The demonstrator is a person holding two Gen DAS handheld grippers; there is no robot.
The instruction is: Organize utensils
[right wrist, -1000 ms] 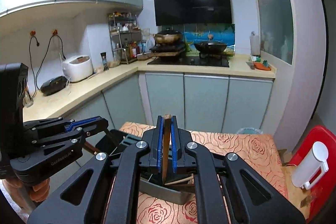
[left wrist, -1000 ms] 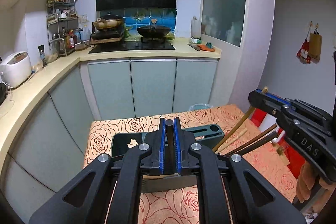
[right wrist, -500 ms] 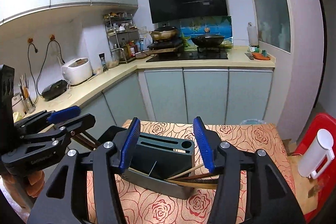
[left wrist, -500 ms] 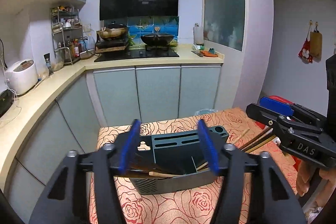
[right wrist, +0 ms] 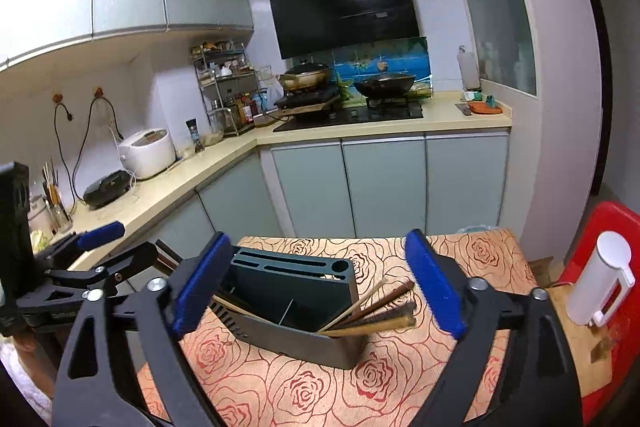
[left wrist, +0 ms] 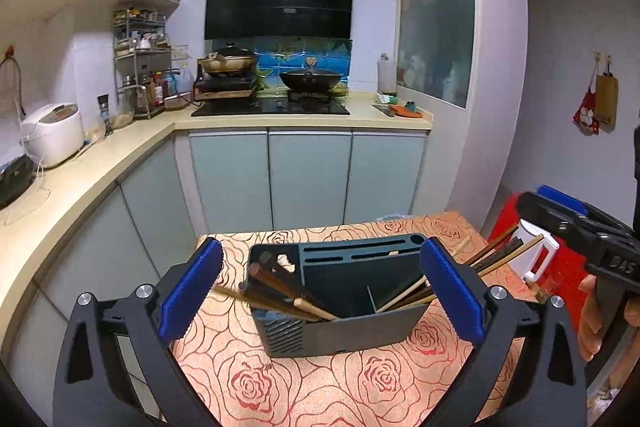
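Left gripper: jaws shut a second ago, now wide and still opening, nothing between the blue pads. Right gripper: same change, empty, still opening. Both have drawn back from the utensil holder, a dark grey plastic box with a slotted top on the rose-patterned tablecloth. Wooden chopsticks lean out of its left end, a second bundle out of its right. Only the right view shows the white dispenser whole.
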